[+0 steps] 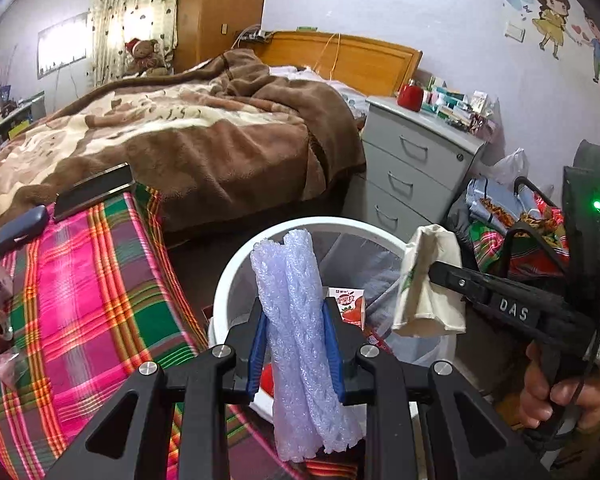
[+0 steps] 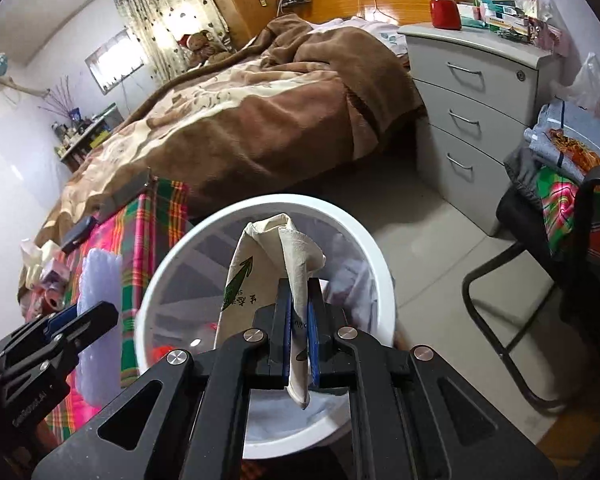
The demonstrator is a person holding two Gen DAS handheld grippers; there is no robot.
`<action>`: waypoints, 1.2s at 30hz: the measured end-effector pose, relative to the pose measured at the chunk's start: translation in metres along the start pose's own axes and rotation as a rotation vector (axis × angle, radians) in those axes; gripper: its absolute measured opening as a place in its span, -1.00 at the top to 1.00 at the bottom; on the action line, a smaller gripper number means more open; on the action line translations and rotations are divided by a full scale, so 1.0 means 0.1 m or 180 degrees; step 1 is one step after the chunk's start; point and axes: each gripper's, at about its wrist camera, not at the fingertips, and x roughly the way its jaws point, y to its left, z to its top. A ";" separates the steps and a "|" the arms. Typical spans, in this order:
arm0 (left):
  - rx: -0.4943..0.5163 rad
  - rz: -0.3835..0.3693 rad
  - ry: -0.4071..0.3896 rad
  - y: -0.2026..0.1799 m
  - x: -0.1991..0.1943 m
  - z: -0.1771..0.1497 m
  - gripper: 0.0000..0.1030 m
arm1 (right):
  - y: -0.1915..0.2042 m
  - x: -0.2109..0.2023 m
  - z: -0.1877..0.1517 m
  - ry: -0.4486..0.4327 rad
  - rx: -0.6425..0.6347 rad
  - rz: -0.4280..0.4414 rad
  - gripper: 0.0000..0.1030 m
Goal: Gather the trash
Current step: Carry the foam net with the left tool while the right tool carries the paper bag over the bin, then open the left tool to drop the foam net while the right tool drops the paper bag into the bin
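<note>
Foam, a knobbly translucent roll (image 1: 300, 344), stands clamped in our left tongs (image 1: 296, 344). Our right tongs (image 2: 299, 336) pinch a crumpled cream paper cup (image 2: 268, 268). Beneath both sits the round white plastic bin (image 1: 228, 280).

Left wrist view: mounted behind the left gripper (image 1: 296, 344), angled downward, close above the white bin (image 1: 236, 272), facing the bed (image 1: 204, 136) and drawer cabinet (image 1: 416, 160). Right wrist view: same arrangement behind the right gripper (image 2: 299, 320), slightly rightward. Both share bin, bed, cabinet, plaid cloth (image 1: 92, 292); each sees the other gripper.
</note>
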 end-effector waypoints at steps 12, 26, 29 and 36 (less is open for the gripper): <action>0.0041 0.0005 0.0113 -0.02 0.24 0.01 0.20 | -0.04 0.13 -0.05 0.0232 -0.0101 -0.0127 0.78; -0.0162 0.0029 0.0013 0.17 0.05 -0.04 -0.08 | 0.06 0.05 -0.07 0.0120 -0.0036 -0.0136 0.10; -0.0182 0.0025 -0.0005 0.19 -0.01 -0.05 -0.08 | 0.10 0.03 -0.07 0.0099 -0.0022 -0.0095 0.10; -0.0228 0.0095 -0.0062 0.28 -0.18 -0.13 -0.08 | 0.26 0.02 -0.11 0.0066 -0.0077 -0.0032 0.10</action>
